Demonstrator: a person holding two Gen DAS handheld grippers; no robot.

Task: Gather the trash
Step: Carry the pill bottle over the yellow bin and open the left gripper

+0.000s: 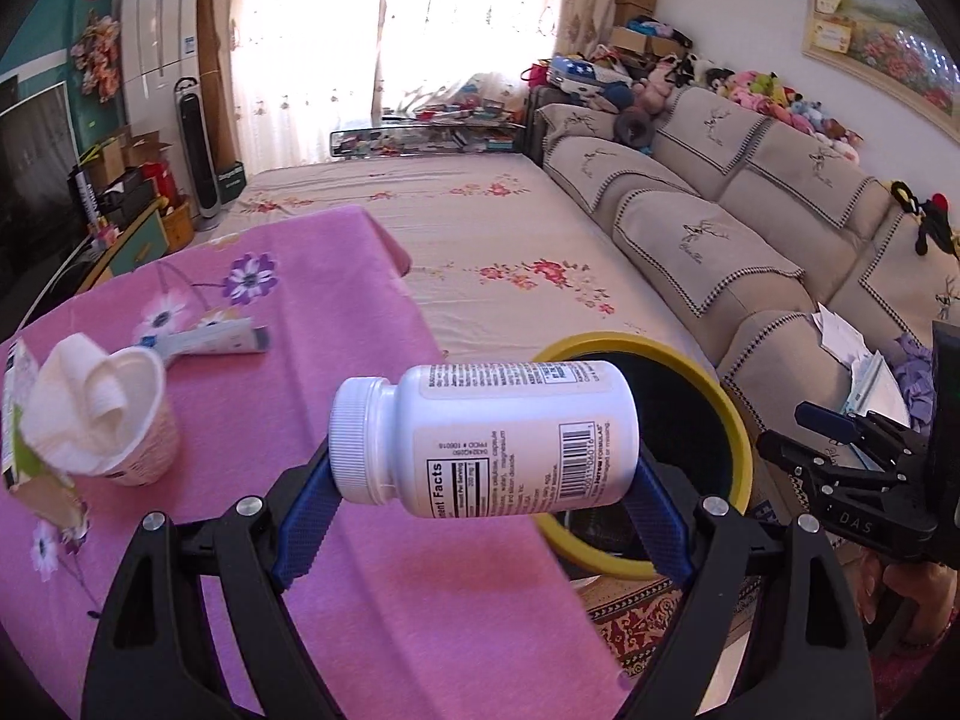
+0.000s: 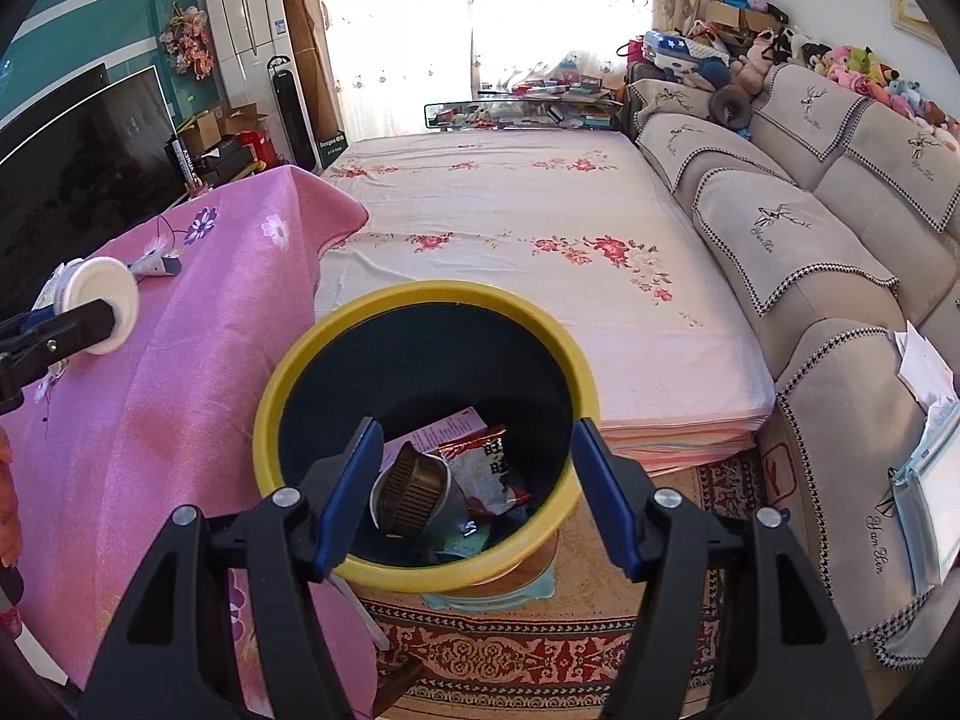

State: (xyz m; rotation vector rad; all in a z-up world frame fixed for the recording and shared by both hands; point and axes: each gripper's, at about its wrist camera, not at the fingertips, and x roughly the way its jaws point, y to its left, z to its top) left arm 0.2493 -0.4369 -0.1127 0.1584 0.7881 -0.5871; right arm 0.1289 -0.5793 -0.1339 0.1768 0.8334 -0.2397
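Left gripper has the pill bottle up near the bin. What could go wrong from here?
1. The left gripper holds the pill bottle end to end, cap against one finger; that round cap could slip before release.
2. The bottle seems to hang over the pink tablecloth and only partly over the bin; released now, it may hit the rim or fall outside.
3. The open right gripper sits over the bin mouth and could block the drop.

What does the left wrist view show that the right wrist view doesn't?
Left only: white plastic pill bottle's label, clamped end to end in the left tool; tissue-stuffed paper cup.
Right only: trash inside the yellow-rimmed black bin: a red snack wrapper, with the open right tool above.
Both: bin, pink tablecloth, bottle.
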